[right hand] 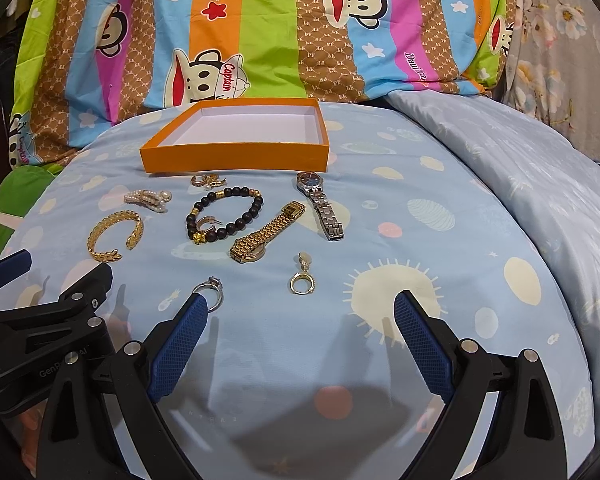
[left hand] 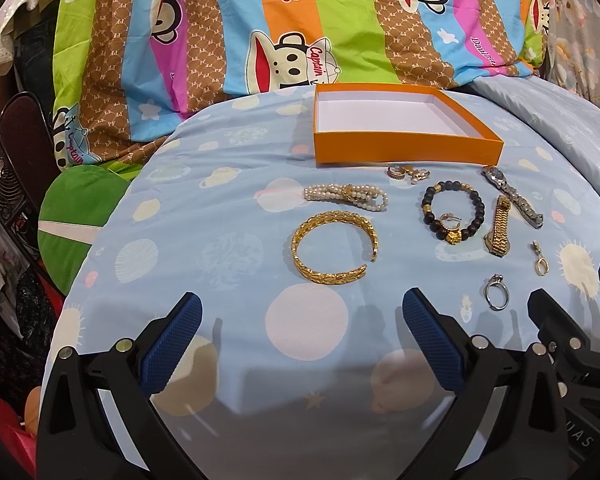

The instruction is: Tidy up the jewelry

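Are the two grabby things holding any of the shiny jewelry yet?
No, nothing is held. The left tool and the right tool are both open above the light blue patterned bedsheet, and the jewelry lies loose.

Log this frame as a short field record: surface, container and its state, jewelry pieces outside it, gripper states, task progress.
surface: light blue patterned bedsheet
container: orange box, open, white inside, nothing in it
pieces outside: gold cuff bangle; pearl bracelet; black bead bracelet; gold watch; silver watch; silver ring; gold hoop earring; small gold pieces beside the box
left gripper: open, holds nothing
right gripper: open, holds nothing
progress: nothing boxed yet
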{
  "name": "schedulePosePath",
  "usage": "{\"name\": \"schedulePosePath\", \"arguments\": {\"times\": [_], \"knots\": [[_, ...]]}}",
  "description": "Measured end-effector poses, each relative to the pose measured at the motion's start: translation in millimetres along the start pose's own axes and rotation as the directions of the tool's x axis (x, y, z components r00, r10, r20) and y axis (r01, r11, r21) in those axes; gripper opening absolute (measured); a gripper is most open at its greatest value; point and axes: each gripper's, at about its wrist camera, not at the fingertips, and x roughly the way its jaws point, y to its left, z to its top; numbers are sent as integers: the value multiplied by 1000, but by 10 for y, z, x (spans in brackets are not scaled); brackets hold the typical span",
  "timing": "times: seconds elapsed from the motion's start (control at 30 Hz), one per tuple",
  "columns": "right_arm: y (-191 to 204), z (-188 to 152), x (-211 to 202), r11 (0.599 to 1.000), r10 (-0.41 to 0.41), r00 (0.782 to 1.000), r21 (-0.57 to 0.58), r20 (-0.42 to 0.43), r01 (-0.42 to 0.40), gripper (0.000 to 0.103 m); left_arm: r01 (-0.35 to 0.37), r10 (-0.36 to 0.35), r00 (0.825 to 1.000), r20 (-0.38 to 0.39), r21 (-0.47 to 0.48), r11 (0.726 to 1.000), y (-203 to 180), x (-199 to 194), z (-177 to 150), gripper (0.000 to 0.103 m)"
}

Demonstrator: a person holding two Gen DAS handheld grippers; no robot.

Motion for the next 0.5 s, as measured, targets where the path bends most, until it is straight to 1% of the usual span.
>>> {"name": "schedulePosePath", "arguments": {"times": [0.5], "knots": [[3, 1, 0, 1000, 0, 1000, 0, 0, 0, 93, -2, 2, 1000, 2, 1, 1000, 5, 3, -2, 98]]}}
